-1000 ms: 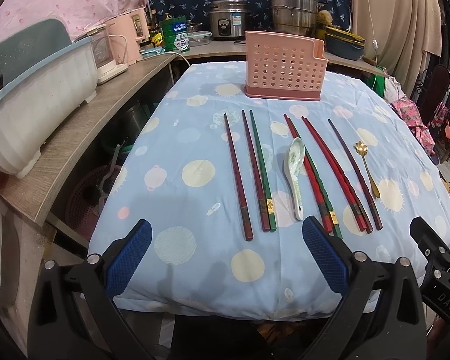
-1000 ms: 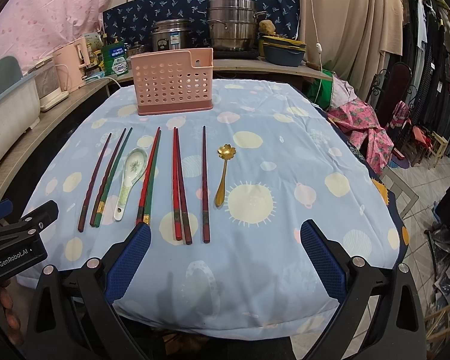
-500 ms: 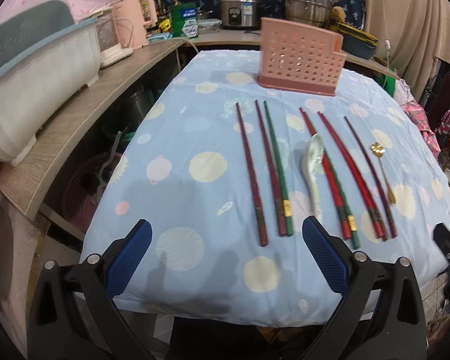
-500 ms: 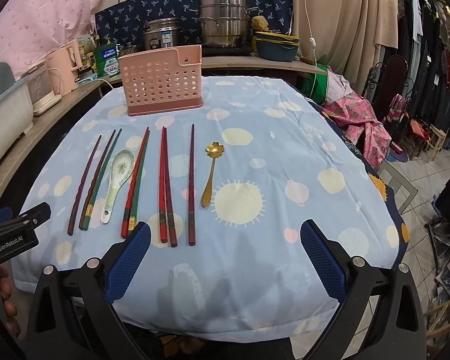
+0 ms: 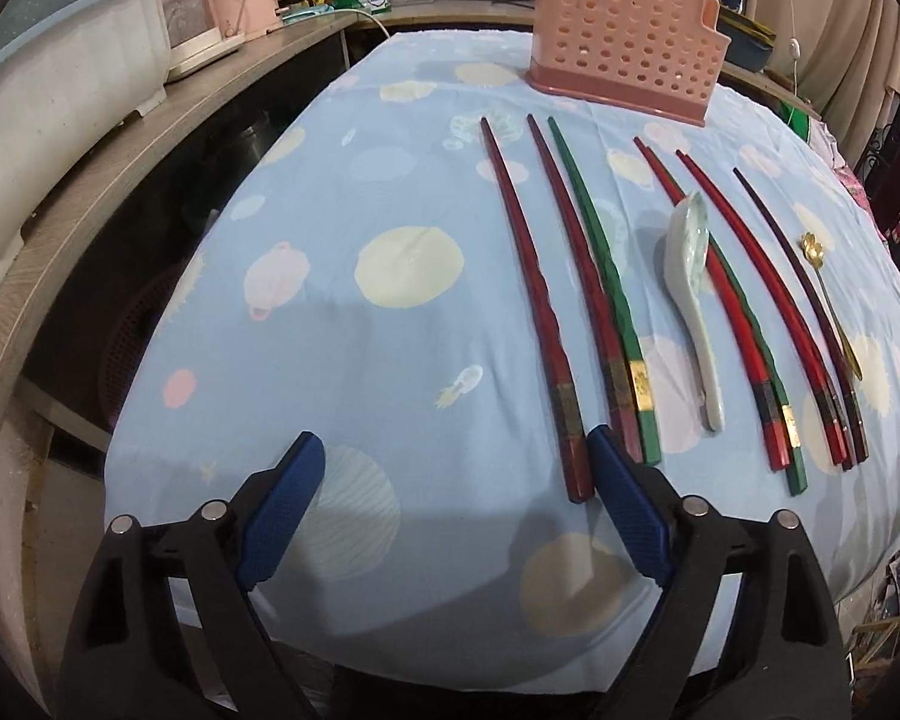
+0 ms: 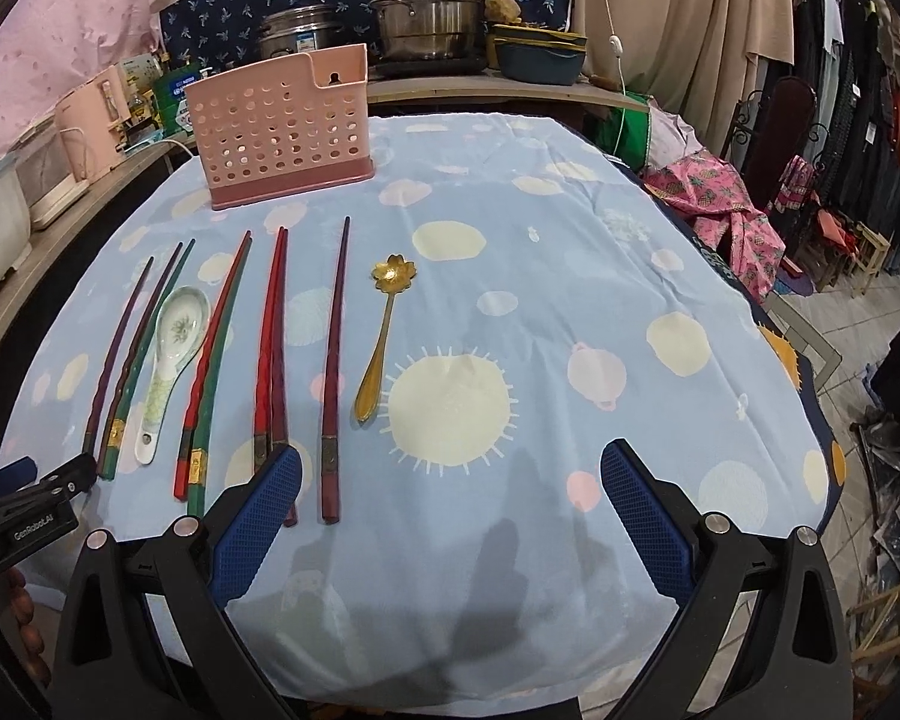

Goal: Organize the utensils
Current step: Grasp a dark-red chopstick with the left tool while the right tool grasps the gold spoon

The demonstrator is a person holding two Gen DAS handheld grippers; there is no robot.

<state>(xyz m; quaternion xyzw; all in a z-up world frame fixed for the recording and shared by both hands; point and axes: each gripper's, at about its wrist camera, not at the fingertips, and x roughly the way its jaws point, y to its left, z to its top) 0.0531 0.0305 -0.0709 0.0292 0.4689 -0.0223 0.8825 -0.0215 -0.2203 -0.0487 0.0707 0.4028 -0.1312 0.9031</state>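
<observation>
Several red, dark red and green chopsticks (image 5: 540, 294) (image 6: 270, 348) lie in a row on the blue spotted tablecloth, with a white ceramic spoon (image 5: 693, 294) (image 6: 171, 348) among them and a gold flower spoon (image 6: 384, 330) (image 5: 828, 300) at the right. A pink perforated utensil holder (image 5: 624, 42) (image 6: 279, 120) stands behind them. My left gripper (image 5: 456, 510) is open over the table's near edge, its right finger beside the near end of the leftmost chopstick. My right gripper (image 6: 450, 510) is open and empty at the near edge, right of the chopsticks.
A wooden shelf (image 5: 120, 180) on the left carries a white tub (image 5: 48, 96) and pink appliances. Steel pots (image 6: 426, 6) stand on the counter behind. Clothes and a chair (image 6: 774, 126) are to the right of the table. The left gripper's body (image 6: 24, 516) shows in the right wrist view.
Both grippers have moved forward and lower toward the table. The left gripper has come close to the near ends of the leftmost chopsticks. No utensil has moved.
</observation>
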